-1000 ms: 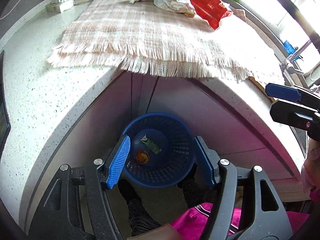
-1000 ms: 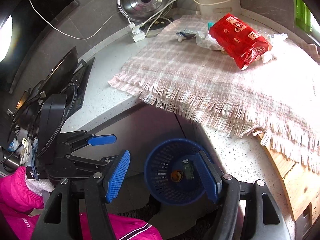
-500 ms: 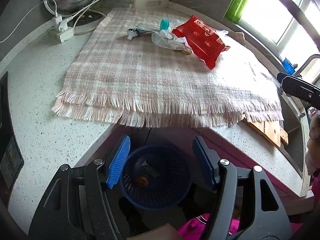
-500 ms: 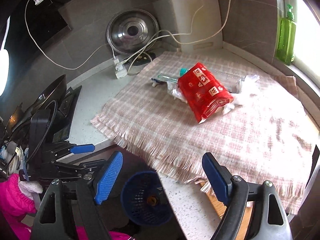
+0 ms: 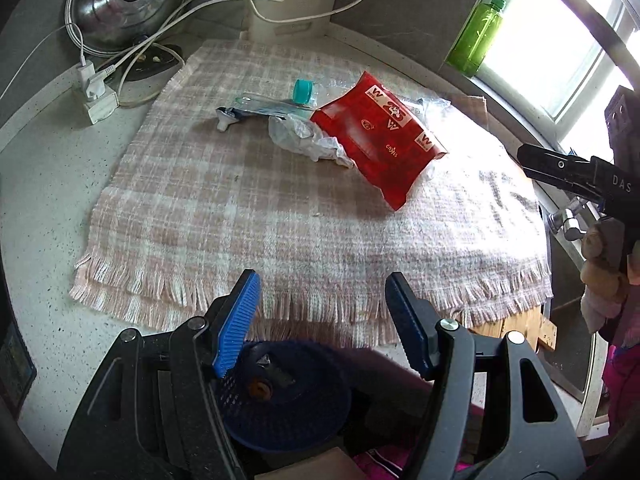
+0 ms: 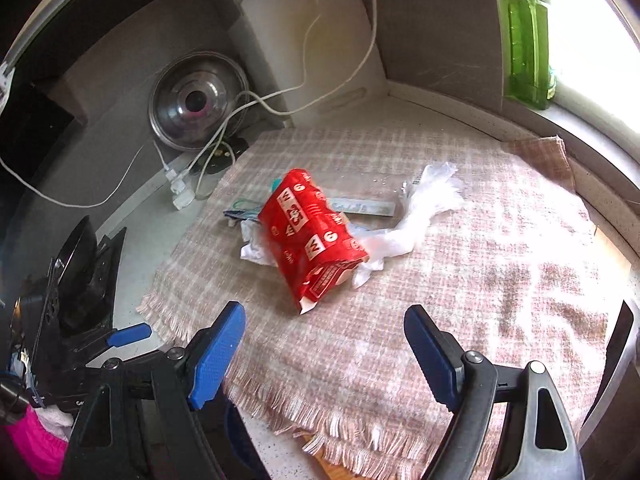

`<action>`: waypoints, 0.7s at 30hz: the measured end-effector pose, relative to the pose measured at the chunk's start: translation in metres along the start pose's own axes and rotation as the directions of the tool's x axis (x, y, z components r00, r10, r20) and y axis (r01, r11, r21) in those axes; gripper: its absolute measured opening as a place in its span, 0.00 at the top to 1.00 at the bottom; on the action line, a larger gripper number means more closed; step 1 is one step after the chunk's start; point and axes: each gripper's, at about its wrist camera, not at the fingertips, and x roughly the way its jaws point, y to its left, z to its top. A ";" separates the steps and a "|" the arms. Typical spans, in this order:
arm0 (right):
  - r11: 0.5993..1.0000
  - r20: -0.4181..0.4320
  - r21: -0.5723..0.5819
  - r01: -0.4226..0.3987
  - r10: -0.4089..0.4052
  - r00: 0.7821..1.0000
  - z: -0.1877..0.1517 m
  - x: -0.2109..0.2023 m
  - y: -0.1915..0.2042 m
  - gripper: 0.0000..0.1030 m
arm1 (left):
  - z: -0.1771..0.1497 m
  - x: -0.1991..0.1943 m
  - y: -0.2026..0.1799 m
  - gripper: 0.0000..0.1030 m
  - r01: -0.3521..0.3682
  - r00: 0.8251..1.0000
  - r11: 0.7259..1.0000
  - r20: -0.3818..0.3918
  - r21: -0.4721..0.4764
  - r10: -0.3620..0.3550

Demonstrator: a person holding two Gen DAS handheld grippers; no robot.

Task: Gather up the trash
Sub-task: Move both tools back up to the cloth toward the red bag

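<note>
Two hand-held grippers poised at the near edge of a desk (image 5: 44,184) before a pick of trash. The left hand-held gripper (image 5: 320,322) and the right hand-held gripper (image 6: 324,354) both have their blue pads spread wide with nothing between them. Each is held level, pointing forward over the fringed near edge of the plaid cloth (image 5: 248,216). The trash lies in a cluster toward the far middle of the cloth: a red snack wrapper (image 6: 310,240), crumpled white plastic (image 6: 416,208) touching its right end, a second wad of clear plastic (image 5: 304,140) against its left side, a teal cap (image 5: 303,91) and a flattened tube (image 5: 256,111) just beyond. A blue mesh basket (image 5: 280,408) below the desk edge, under the left hand-held gripper, already holds a few scraps. The wrapper appears the likeliest next target, the right hand-held gripper being aimed almost straight at it. A sound grasp would straddle the wrapper across its narrow width and close low on it, since the puffed film is likely to slip or collapse, while keeping the lower pad from snagging the cloth. Loose plastic touching the wrapper may be dragged along.
</note>
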 end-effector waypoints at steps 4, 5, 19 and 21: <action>0.997 -0.018 0.080 -0.017 0.018 1.000 0.015 0.013 -0.027 0.19 | 0.026 0.012 -0.014 0.31 0.026 1.000 0.999 -0.013 -0.046 -0.027; 0.996 -0.024 0.090 -0.016 0.018 1.000 0.018 0.016 -0.032 0.19 | 0.033 0.015 -0.017 0.28 0.035 0.999 0.997 -0.015 -0.064 -0.036; 0.979 -0.071 0.197 -0.051 0.067 0.995 0.049 0.046 -0.088 0.20 | 0.119 0.066 -0.041 0.24 0.084 0.993 0.906 -0.039 -0.415 -0.110; 0.977 -0.076 0.205 -0.056 0.073 0.994 0.052 0.050 -0.093 0.20 | 0.126 0.073 -0.043 0.24 0.056 0.995 0.887 -0.045 -0.458 -0.086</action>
